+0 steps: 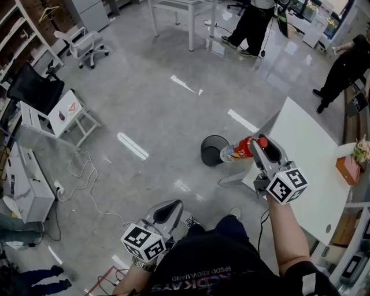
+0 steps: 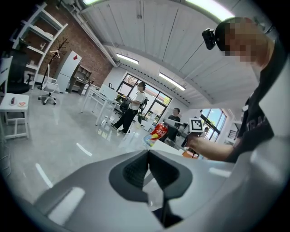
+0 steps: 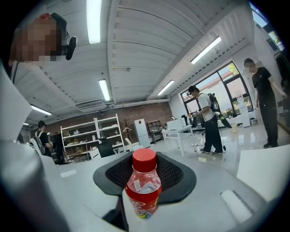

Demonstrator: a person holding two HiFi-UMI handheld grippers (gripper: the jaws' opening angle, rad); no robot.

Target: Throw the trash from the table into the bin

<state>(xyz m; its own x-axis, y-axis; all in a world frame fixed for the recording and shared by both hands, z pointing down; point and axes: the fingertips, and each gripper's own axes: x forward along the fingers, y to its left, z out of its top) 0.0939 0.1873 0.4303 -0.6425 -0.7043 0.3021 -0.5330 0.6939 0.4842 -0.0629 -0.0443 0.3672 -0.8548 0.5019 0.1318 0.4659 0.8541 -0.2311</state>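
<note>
My right gripper [image 1: 258, 148] is shut on a clear plastic bottle [image 1: 237, 152] with a red label and a red cap, held out past the left edge of the white table [image 1: 312, 156]. The bottle hangs just right of and above the black round bin [image 1: 211, 150] on the floor. In the right gripper view the bottle [image 3: 143, 190] stands between the black mesh pads [image 3: 174, 174], cap at the top. My left gripper [image 1: 166, 213] is low by my body, shut and empty. In the left gripper view the bottle [image 2: 158, 131] shows far ahead.
An orange box [image 1: 348, 169] and flowers sit at the table's right edge. People [image 1: 251, 26] stand at the back by a white desk [image 1: 191, 14]. A white office chair [image 1: 87, 46], a small side table [image 1: 66, 115] and floor cables [image 1: 87, 173] lie to the left.
</note>
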